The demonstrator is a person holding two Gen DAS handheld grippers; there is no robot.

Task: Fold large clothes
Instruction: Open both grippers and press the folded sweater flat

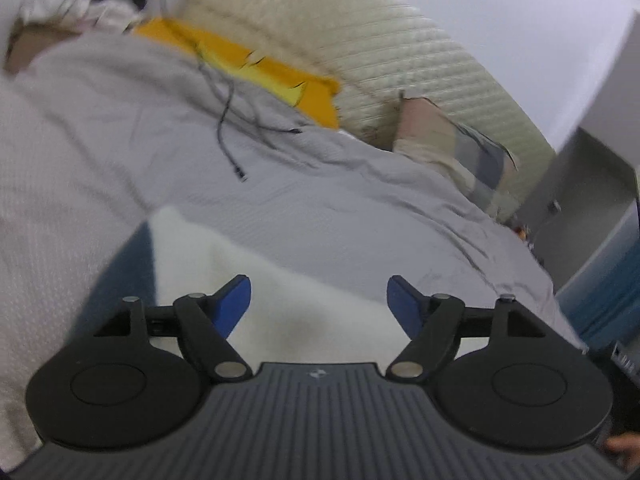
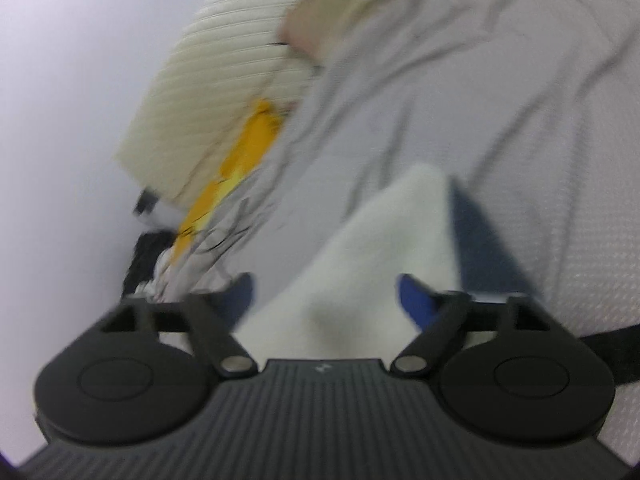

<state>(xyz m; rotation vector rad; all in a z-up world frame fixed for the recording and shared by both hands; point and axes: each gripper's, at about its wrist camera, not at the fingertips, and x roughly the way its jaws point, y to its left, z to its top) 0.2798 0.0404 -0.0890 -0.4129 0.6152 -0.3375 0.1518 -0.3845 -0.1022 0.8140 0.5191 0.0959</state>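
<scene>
A white fleecy garment (image 1: 256,280) with a dark blue edge (image 1: 128,272) lies on the grey bed sheet (image 1: 320,184). My left gripper (image 1: 319,300) is open just above it, blue fingertips (image 1: 236,300) spread wide, nothing between them. In the right wrist view the same white garment (image 2: 372,248) with its dark blue edge (image 2: 480,236) lies under my right gripper (image 2: 326,300), which is open and empty too. Both views are blurred.
A yellow cloth (image 1: 248,64) and a cream quilted headboard (image 1: 360,48) lie at the far side of the bed. A black cable (image 1: 232,128) lies on the sheet. A patterned pillow (image 1: 460,148) sits at the right. A grey cabinet (image 1: 592,184) stands beyond the bed.
</scene>
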